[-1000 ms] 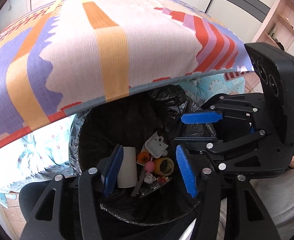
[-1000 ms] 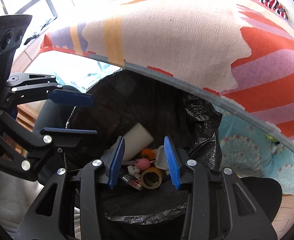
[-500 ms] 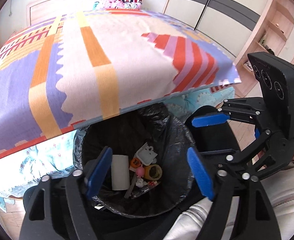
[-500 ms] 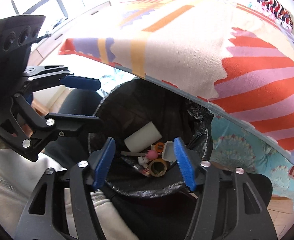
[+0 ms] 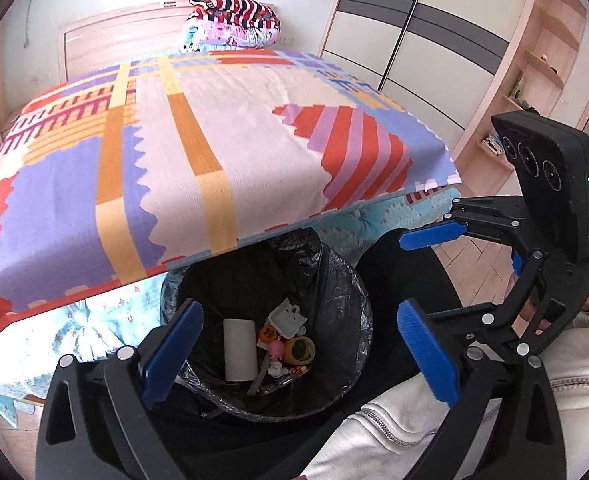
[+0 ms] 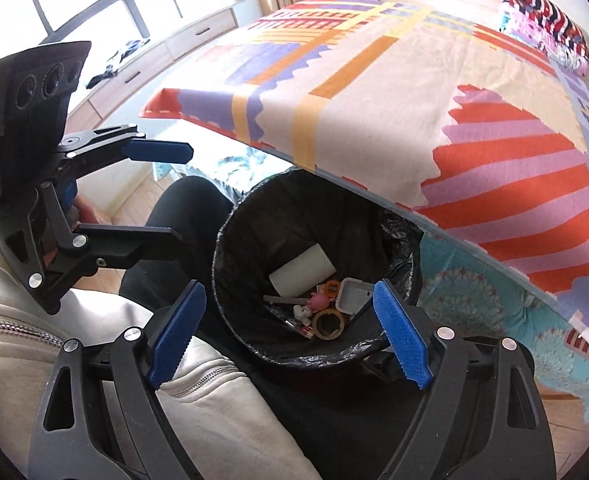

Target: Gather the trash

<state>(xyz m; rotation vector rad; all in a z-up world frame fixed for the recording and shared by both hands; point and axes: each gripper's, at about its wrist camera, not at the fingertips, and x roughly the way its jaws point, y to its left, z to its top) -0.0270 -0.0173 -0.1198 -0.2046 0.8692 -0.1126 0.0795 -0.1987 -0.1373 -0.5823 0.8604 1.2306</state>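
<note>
A round bin lined with a black bag (image 5: 350,320) (image 6: 230,280) stands at the bed's foot. Inside lie a white paper roll (image 5: 238,348) (image 6: 302,270), a tape ring (image 5: 300,350) (image 6: 328,324), a white plastic tray (image 5: 288,316) (image 6: 354,294), a pink toy (image 5: 276,347) (image 6: 319,301) and small scraps. My left gripper (image 5: 298,356) is open and empty above the bin; it also shows at the left of the right wrist view (image 6: 174,192). My right gripper (image 6: 290,332) is open and empty above the bin, also seen in the left wrist view (image 5: 430,272).
A bed with a patterned orange, purple and red cover (image 5: 222,152) (image 6: 414,112) overhangs the bin's far side. Folded bedding (image 5: 234,24) lies at its head. A wardrobe (image 5: 414,32) and shelves (image 5: 534,80) stand at the right. The person's white jacket (image 6: 74,320) and dark legs (image 5: 394,272) are close by.
Both grippers have risen and pulled back from the bin, and their jaws have opened wider. The bin looks smaller and more of the bed shows.
</note>
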